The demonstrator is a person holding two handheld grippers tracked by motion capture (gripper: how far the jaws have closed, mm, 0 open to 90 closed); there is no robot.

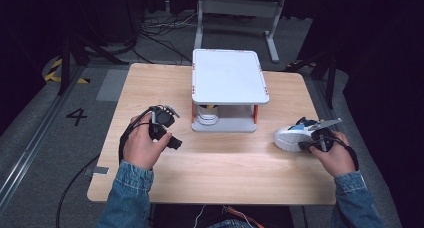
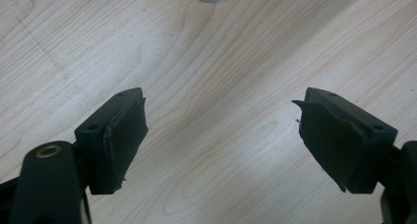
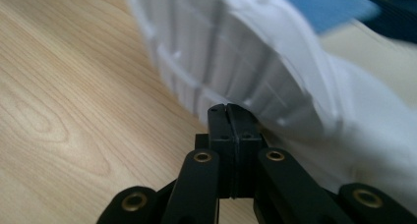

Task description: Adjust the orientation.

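Taking the white 2-tier shelf (image 1: 229,78) as landmark: the left gripper (image 1: 167,125) hovers just off its front-left corner, jaws spread wide over bare table (image 1: 150,88), nothing between them. The white shoe (image 1: 290,137) lies on its side off the shelf's front-right corner, long axis pointing roughly toward the shelf. The right gripper (image 1: 312,140), jaws fully closed and pinching nothing, touches its sole and is far nearer.

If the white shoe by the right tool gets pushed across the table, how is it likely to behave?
The white shoe lies tilted, its ribbed sole turned toward the right tool, so it may rock or tip rather than slide flat. The sole looks stiff and grippy, so probably not slippery on the wooden table. It seems light for its bulk.
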